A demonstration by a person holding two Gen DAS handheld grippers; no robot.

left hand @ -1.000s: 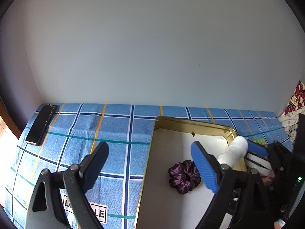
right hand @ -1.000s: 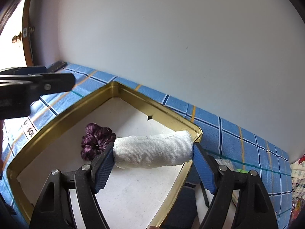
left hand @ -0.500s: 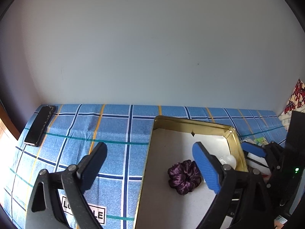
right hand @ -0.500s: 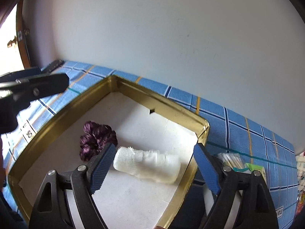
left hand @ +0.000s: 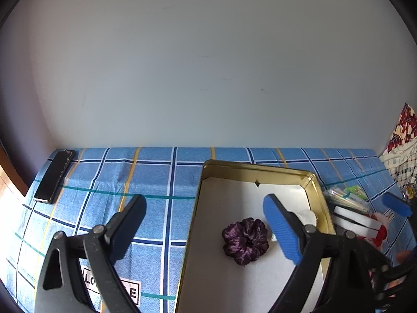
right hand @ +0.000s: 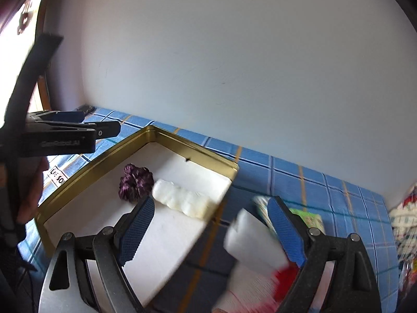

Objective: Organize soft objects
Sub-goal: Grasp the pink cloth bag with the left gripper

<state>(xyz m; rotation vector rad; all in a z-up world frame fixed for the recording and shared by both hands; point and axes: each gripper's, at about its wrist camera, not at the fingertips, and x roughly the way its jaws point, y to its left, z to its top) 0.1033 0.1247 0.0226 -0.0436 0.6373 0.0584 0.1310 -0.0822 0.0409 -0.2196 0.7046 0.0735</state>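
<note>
Checked cloth [right hand: 286,172], gold tin [right hand: 198,151], white gauze roll [right hand: 182,200]

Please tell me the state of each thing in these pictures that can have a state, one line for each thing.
Gold tin: open, no lid on it, flat on the cloth.
Purple scrunchie: lying inside the tin.
White gauze roll: rolled up, lying in the tin beside the scrunchie.
Phone: screen dark, flat on the cloth.
Left gripper: open, empty.
Right gripper: open, empty.
</note>
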